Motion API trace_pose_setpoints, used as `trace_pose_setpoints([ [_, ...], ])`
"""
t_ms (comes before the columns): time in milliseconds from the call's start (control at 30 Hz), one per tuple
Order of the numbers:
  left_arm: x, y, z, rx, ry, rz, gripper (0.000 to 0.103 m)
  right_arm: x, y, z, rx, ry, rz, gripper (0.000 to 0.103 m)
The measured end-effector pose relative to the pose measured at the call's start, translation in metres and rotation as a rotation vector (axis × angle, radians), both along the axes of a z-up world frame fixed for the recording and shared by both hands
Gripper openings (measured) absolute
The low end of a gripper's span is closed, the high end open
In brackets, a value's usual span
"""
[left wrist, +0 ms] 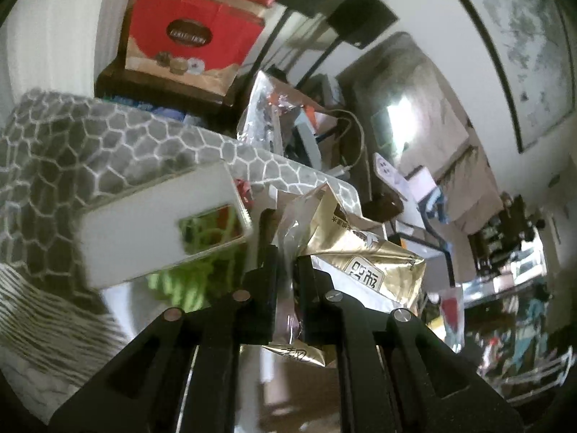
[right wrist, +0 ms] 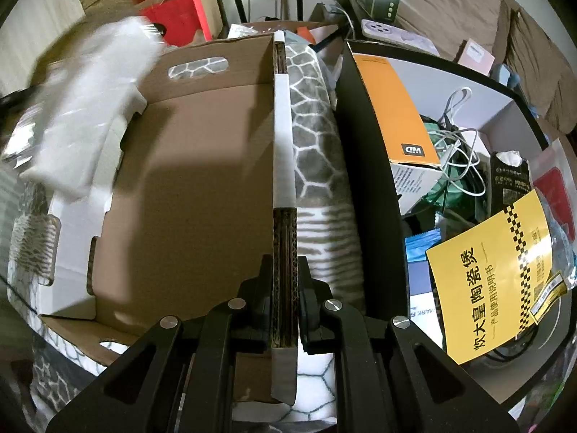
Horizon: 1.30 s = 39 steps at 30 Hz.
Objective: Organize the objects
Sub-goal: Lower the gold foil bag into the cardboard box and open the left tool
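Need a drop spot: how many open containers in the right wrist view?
2. The cardboard box, its wall pinched by the right claw, on the left; the black bin, already cluttered, on the right. Others may be out of view.

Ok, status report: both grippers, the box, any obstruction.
Left hand-held gripper shut on gold snack packet. Right hand-held gripper shut on cardboard box wall. Box interior bare, nothing blocking.

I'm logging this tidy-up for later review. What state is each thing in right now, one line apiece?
left gripper: jaws shut on the gold foil packet.
gold foil packet: crumpled, held up off any surface.
right gripper: jaws shut on the box wall.
cardboard box: open, nothing on its visible floor.
box wall: upright, pinched at its top edge.
black bin: open, crowded with cables and packages.
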State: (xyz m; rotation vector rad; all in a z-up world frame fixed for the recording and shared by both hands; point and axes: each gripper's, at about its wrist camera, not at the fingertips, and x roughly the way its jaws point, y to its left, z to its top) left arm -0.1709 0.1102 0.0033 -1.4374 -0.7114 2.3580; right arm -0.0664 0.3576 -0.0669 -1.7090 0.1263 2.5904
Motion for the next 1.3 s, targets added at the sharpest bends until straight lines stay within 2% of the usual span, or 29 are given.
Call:
trace_pose_setpoints([
  [100, -0.011, 0.016, -0.013, 0.026, -0.039, 0.032, 0.009, 0.0, 0.001, 0.0, -0.003, 0.003, -0.002, 0.011],
  [267, -0.018, 0.04, -0.025, -0.009, -0.055, 0.086, 0.009, 0.0, 0.001, 0.0, -0.011, 0.005, -0.004, 0.011],
  [600, -0.022, 0.048, -0.036, -0.046, -0.073, 0.169, 0.009, 0.001, -0.001, 0.0, -0.013, 0.015, -0.009, 0.011],
  [1067, -0.031, 0.061, -0.055, -0.073, -0.13, 0.19, 0.01, 0.001, 0.001, -0.001, -0.009, 0.018, -0.012, 0.011],
  [1200, -0.033, 0.062, -0.054, -0.072, -0.134, 0.158, 0.016, 0.001, 0.001, -0.001, -0.01, 0.017, -0.013, 0.011],
  [1300, -0.033, 0.059, -0.054, -0.041, -0.157, 0.138, 0.019, 0.001, 0.001, 0.0, -0.01, 0.017, -0.014, 0.011],
])
